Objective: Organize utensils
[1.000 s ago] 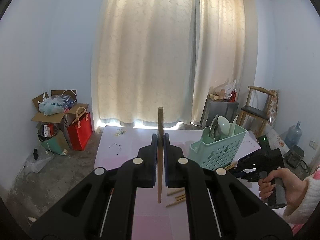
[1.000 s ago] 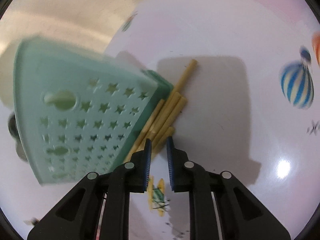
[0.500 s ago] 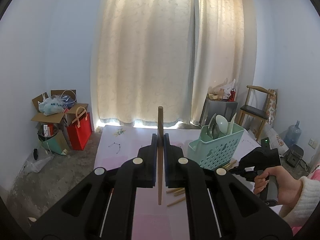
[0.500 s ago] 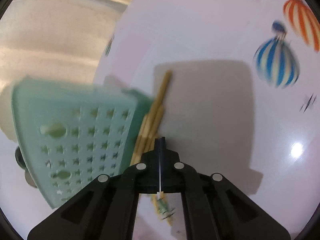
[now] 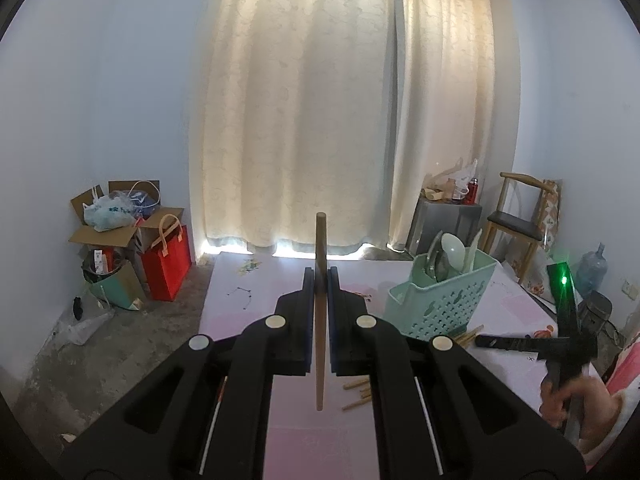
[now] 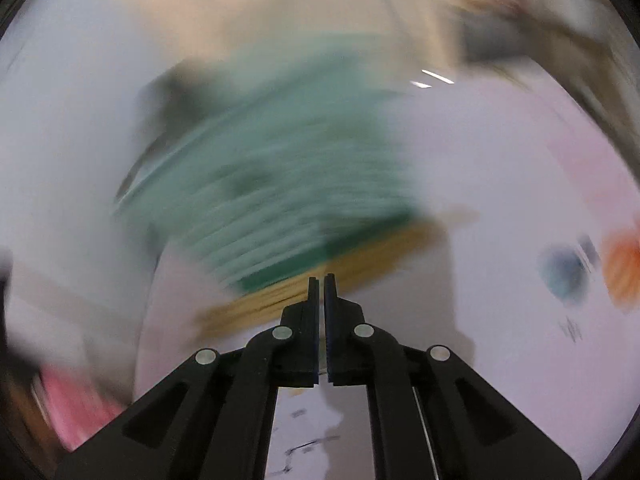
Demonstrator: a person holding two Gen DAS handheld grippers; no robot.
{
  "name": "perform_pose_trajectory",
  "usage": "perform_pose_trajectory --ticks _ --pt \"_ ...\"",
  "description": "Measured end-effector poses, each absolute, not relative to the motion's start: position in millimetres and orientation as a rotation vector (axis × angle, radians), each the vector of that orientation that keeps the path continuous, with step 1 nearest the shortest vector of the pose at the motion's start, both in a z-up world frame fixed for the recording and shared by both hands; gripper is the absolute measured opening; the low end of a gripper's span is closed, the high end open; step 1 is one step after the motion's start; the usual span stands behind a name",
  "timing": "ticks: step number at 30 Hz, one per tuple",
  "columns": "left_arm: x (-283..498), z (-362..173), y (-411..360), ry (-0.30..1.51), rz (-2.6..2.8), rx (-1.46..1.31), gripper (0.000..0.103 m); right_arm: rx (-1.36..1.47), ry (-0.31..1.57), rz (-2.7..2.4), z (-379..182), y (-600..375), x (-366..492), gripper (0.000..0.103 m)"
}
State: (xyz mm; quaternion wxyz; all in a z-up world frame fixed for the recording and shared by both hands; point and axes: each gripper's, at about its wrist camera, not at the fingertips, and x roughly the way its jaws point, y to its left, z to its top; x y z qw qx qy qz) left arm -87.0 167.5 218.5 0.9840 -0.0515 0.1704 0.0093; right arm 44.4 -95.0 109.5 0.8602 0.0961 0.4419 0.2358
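Left gripper [image 5: 319, 280] pinches one wooden chopstick [image 5: 320, 312] upright, near-left of the mint perforated plastic basket [image 5: 436, 304] (spoons inside) — loose chopsticks [image 5: 358, 394] lie at its base. Right gripper [image 6: 321, 280] pressed together, seemingly empty, view blurred. Next — drop chopstick into basket.

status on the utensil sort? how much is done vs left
Done: spoons stand in the green caddy. In hand: the left hand-held gripper is shut on one upright chopstick. The right hand-held gripper looks shut, nothing visible between its fingers; that view is blurred. Left: several chopsticks lie on the table beside the caddy.
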Motion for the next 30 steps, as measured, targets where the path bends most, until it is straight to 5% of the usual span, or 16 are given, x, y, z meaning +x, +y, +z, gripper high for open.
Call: perform_pose_trajectory --ticks 4,9,19,23,26,30 --pt "-89 222 179 0.349 0.031 -0.119 0.005 -0.224 0.868 0.859 114 -15 20 0.006" --pt "-92 221 189 0.36 0.045 -0.124 0.005 -0.727 0.724 1.145 104 59 -9 0.02" --pt "-96 219 206 0.389 0.045 -0.138 0.005 -1.035 0.861 1.284 80 92 21 0.026" --pt "-96 218 212 0.394 0.048 -0.149 0.005 -1.081 0.959 1.319 77 97 28 0.026" --pt "-99 219 211 0.389 0.054 -0.131 0.005 -1.089 1.073 1.336 75 109 31 0.01" --pt "-102 221 213 0.397 0.046 -0.126 0.005 -1.03 1.099 1.225 74 109 29 0.005"
